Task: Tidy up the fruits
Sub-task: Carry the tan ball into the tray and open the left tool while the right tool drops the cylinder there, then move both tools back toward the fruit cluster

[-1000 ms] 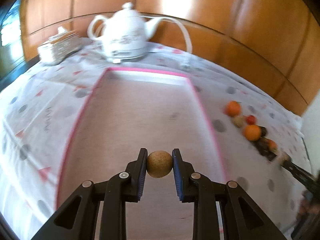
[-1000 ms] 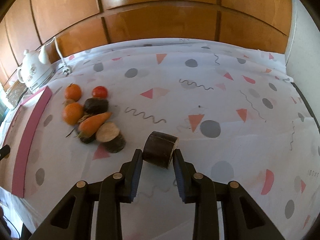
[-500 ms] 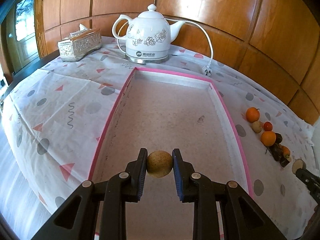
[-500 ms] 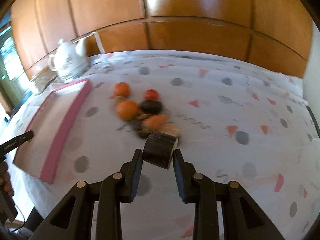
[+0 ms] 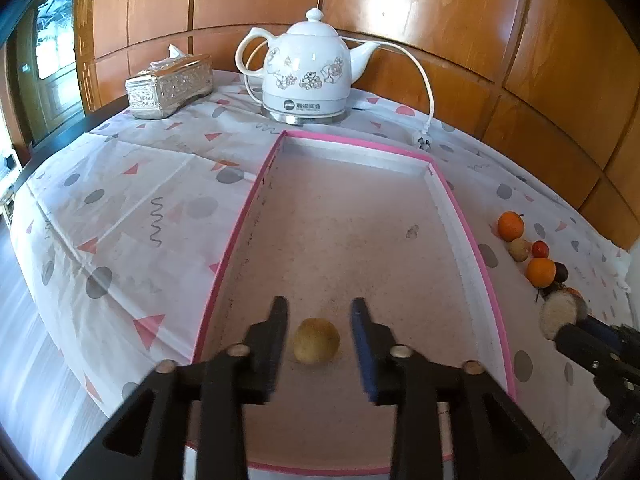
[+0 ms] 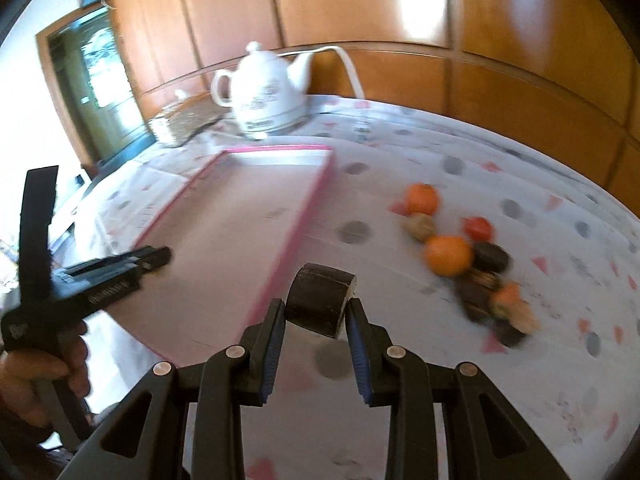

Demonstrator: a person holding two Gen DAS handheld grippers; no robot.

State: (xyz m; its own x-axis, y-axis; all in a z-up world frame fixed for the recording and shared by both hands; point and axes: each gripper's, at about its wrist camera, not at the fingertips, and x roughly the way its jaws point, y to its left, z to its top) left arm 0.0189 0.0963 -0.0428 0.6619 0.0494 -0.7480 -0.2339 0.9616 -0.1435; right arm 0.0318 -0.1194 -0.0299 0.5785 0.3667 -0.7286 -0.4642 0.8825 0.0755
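My left gripper (image 5: pixel 320 316) is open over the near end of the pink-edged tray (image 5: pixel 256 196). A small tan round fruit (image 5: pixel 316 341) lies on the tray floor between the fingers, free of both. My right gripper (image 6: pixel 316 312) is shut on a dark cut fruit piece (image 6: pixel 320 304) and holds it above the tablecloth just right of the tray's edge (image 6: pixel 308 204). The left gripper also shows at the left of the right wrist view (image 6: pixel 160 256). Two oranges (image 6: pixel 447 255), a red tomato (image 6: pixel 478 228) and dark pieces lie in a pile on the cloth.
A white kettle (image 5: pixel 306 76) with its cord stands behind the tray. A silver tissue box (image 5: pixel 170 85) sits at the back left. The fruit pile (image 5: pixel 536 260) lies right of the tray. Wood panelling rises behind the table.
My left gripper has opened and the tan fruit now lies on the tray. My right gripper has carried the dark piece left toward the tray.
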